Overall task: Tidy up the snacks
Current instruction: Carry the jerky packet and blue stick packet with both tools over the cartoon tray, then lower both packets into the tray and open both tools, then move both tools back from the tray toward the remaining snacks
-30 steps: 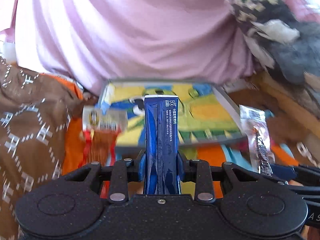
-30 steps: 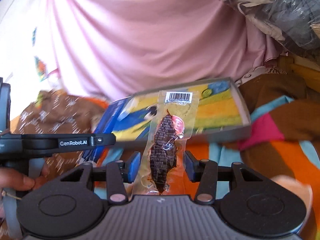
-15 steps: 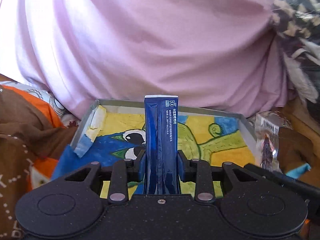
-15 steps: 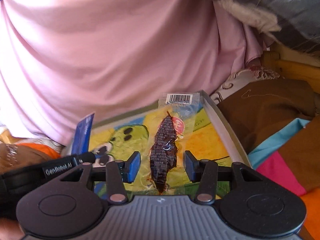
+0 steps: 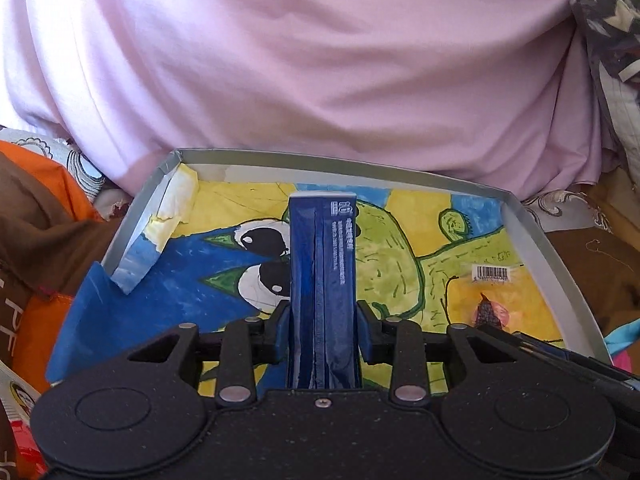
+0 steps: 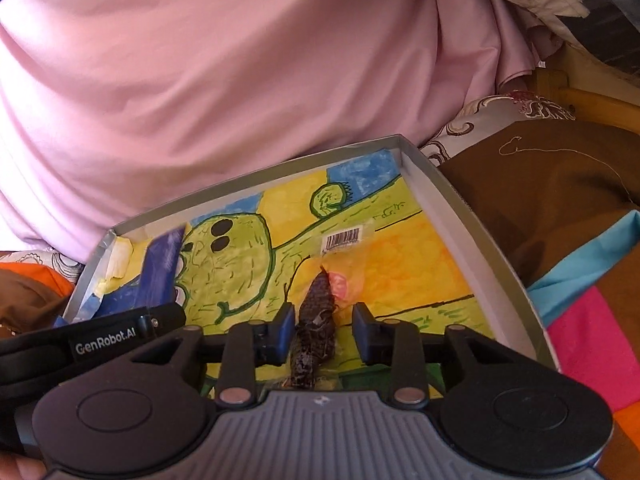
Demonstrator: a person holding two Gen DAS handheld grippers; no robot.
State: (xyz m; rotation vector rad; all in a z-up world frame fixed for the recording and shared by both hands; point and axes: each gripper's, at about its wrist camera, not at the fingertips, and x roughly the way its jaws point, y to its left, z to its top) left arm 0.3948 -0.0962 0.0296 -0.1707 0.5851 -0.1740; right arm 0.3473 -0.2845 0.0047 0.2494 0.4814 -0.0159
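Over the grey tray [image 5: 532, 236] with its painted cartoon floor, your left gripper [image 5: 322, 332] is clamped on a tall blue packet [image 5: 322, 280], both pads pressed flat to its sides so it stands upright between them. Your left wrist view alone shows the print on that packet's face, the torn paper at the tray's left wall and a red-and-white wrapper [image 5: 16, 408] at the lower left edge. It catches only the barcode end of the clear meat snack pouch [image 5: 490, 296].

Your right wrist view gives that pouch [image 6: 320, 320] in full: it lies between the pads of your right gripper [image 6: 322, 330]. The left pad touches its dark filling; the right pad stands a little clear of the filling, and whether it nips the clear film you cannot tell. Here the blue packet [image 6: 160, 268] leans at the tray's [image 6: 472, 224] left side, and a fingertip [image 6: 24, 464] shows bottom left. Pink cloth [image 6: 240, 60] fills the background.
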